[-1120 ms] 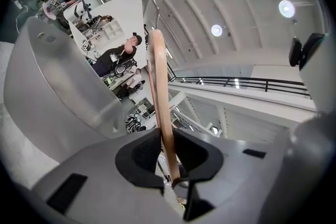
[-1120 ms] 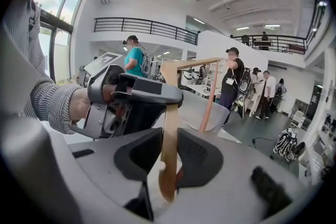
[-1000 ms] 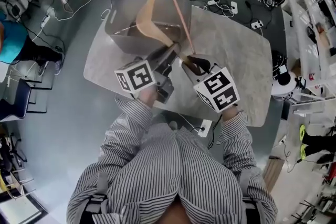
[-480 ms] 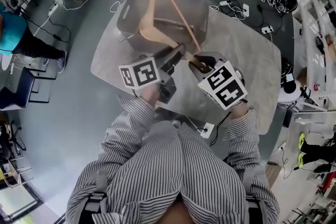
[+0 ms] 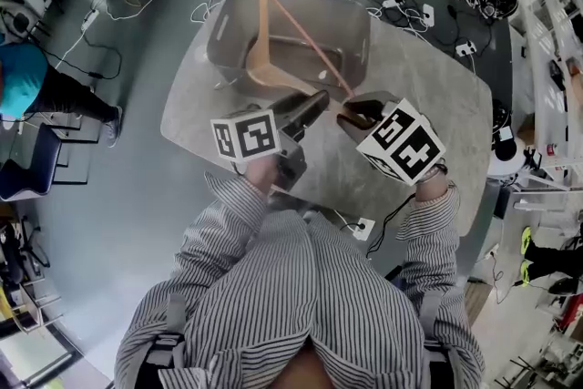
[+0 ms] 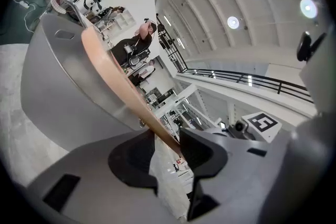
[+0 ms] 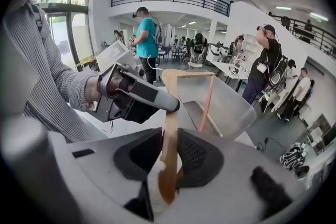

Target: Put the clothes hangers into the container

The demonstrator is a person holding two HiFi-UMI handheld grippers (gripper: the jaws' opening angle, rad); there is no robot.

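R gripper (image 7: 169,153) clamps the hanger (image 7: 170,128) by its near end, taking the wt. L gripper (image 6: 167,145) has just been opening: hanger runs betw. its jaws, unpinched, prob. letting go. Hanger's far part dips into the container (image 5: 351,32), upper centre, head view.

I am reading the hanger (image 7: 169,123) as pale tan wood with a salmon-pink crossbar. The container (image 5: 223,41) is showing translucent grey. The table (image 5: 419,105) is showing light grey with faint marbling. My right gripper (image 7: 168,149) is showing a mid-grey body, black textured pads and a white cube bearing black square markers. My sleeve (image 5: 228,223) is showing fine grey-and-white stripes. The floor (image 5: 118,196) is showing dark grey.
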